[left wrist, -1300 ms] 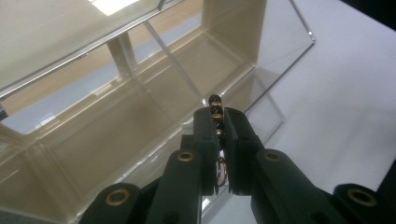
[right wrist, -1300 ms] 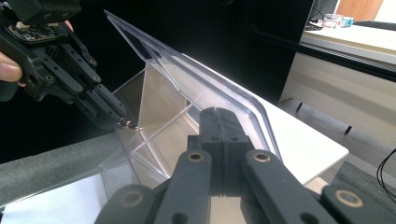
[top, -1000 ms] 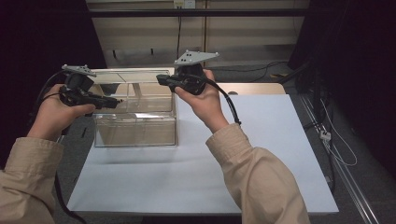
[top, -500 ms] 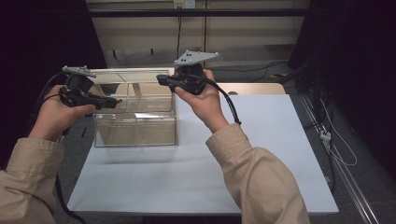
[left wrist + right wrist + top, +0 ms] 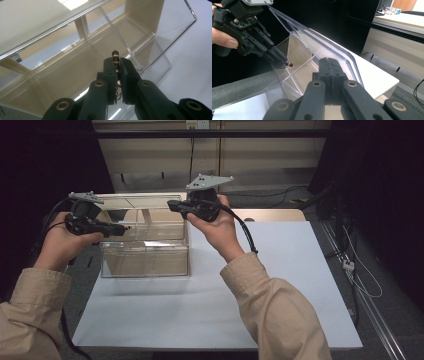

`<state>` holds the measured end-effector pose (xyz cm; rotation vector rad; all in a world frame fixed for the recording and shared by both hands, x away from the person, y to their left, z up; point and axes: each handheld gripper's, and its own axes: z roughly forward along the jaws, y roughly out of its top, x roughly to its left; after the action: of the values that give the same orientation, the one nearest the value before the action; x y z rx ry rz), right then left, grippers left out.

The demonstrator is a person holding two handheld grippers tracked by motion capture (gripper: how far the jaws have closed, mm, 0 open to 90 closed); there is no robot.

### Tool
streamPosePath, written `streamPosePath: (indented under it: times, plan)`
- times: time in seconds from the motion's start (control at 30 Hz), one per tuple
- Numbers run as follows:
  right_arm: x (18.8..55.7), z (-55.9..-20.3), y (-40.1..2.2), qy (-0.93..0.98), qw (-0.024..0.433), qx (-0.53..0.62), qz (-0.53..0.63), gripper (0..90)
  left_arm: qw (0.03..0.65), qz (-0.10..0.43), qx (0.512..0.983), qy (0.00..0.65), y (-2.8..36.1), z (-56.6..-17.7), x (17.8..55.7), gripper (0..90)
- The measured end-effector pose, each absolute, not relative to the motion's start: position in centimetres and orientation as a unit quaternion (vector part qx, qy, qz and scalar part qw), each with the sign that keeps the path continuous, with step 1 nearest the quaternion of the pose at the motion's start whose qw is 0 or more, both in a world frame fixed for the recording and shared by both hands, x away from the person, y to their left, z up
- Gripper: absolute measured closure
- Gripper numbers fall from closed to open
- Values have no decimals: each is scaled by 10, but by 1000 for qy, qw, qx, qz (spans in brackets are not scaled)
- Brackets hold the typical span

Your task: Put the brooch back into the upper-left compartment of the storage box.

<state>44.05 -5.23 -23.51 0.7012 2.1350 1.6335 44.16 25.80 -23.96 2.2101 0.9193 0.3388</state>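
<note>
While left claw (image 5: 116, 65) pinches beaded chain (image 5: 115, 57) over clear box (image 5: 145, 251), right claw (image 5: 329, 65) closed empty.

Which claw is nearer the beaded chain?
Left. The left claw is shut on the chain above the clear box; the right claw is shut, empty, across the box.

The high view is dim overall, with near-black surroundings at the left and right edges; the white counter (image 5: 280, 285) is the brightest area and looks evenly lit from above. A soft shadow lies beneath the clear plastic box (image 5: 145, 250). In the left gripper view, glare streaks the box's raised lid. Both gripper views are slightly soft, with the nearest black jaws blurred.
</note>
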Motion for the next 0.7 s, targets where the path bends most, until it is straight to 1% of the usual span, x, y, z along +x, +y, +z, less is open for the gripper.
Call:
streamPosePath:
  times: [0.1,0.2,0.37,0.57,0.7]
  plan:
    - [440,-235,-53,756,181,248,578,900,359,134,854,353,258,-241,443,831]
    - [440,-235,-53,756,181,248,578,900,357,151,851,354,259,-243,443,770]
    - [440,-235,-53,756,180,248,578,900,363,141,851,352,259,-243,440,722]
    - [440,-235,-54,756,180,248,578,900,372,125,854,341,254,-241,431,616]
    - [440,-234,-54,756,180,249,578,900,389,112,854,328,249,-242,422,549]
